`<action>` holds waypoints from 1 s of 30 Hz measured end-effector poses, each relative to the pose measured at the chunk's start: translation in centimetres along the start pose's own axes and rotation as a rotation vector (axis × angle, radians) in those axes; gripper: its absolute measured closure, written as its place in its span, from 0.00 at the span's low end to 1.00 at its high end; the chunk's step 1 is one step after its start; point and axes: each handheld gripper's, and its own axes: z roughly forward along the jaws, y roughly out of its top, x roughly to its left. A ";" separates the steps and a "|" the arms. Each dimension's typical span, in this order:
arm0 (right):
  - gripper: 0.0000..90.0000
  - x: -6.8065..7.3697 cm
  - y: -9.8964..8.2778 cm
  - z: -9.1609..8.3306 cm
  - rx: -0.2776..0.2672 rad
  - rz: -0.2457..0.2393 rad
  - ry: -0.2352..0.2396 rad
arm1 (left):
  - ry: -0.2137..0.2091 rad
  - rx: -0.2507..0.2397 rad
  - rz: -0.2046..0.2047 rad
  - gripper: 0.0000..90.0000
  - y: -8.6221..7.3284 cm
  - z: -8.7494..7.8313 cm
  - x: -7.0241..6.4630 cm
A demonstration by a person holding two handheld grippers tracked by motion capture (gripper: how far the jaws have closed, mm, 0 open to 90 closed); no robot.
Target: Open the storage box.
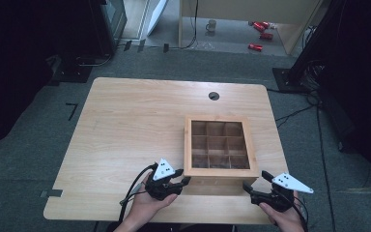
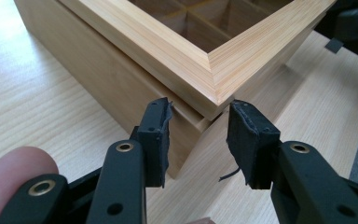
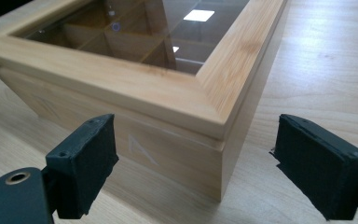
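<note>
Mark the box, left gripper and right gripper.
box (image 1: 220, 173), high view, near edge of lid frame
left gripper (image 2: 199, 140), left gripper view, midway between jaws
right gripper (image 3: 193, 168), right gripper view, midway between jaws

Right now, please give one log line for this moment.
left gripper: shut on box corner | right gripper: open, at other corner | box: on table

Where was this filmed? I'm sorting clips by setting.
Probably a lab or workshop room: a pale wooden table on grey carpet, black equipment with trailing cables around it, red cans scattered on the floor.
</note>
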 end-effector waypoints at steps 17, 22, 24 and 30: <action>0.44 -0.2 -0.3 0.2 -0.049 0.009 -0.019 | -0.013 -0.012 -0.003 0.66 0.3 -0.1 0.0; 0.47 0.3 -0.2 0.0 -0.063 -0.021 -0.040 | -0.015 -0.019 -0.008 0.62 0.2 -0.2 0.2; 0.47 0.3 -0.2 0.0 -0.059 -0.026 -0.045 | -0.007 -0.017 -0.010 0.58 -0.1 -0.3 0.4; 0.47 0.5 0.1 -0.2 -0.079 -0.027 -0.051 | 0.029 0.013 0.008 0.44 -1.1 -0.5 0.8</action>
